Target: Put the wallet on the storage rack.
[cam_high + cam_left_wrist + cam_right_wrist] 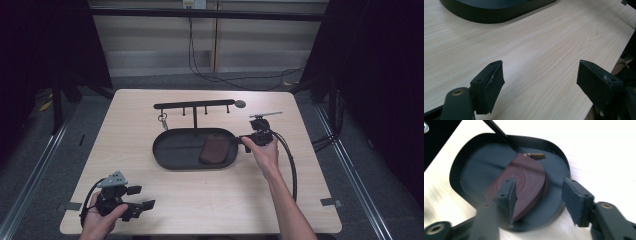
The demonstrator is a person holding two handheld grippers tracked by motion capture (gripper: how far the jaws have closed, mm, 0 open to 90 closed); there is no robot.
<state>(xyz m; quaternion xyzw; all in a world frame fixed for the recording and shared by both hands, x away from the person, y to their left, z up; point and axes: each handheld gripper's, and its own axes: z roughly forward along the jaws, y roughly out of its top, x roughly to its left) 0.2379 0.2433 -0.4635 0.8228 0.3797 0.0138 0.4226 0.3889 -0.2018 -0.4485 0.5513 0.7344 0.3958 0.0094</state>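
Scanning from the left, I found the left gripper parked at about seven o'clock on the bench, near its front edge. Its fingers stood wide apart with nothing between them, bare wood grain showing under them in the left gripper view. I judged it idle.

Moving toward the middle, the black oval tray sat at the centre of the bench, with the hook rack rising from its far side and a key ring hanging at the rack's left end. The brown leather pouch lay flat inside the tray, toward its three o'clock end, with its zipper pull on the tray floor at the far side.

At the right, my right gripper hovered at the tray's three o'clock rim, pointed at the pouch. Its fingers were open and held nothing: one sat over the pouch's rounded end, the other outside the rim.

I judged the step in hand to be grasping the pouch. To do it well, I would have slid the outer finger inside the rim, come down low so that both fingers straddled the curved zipper edge, and closed only once the leather sat squarely between them, clear of the tray wall.
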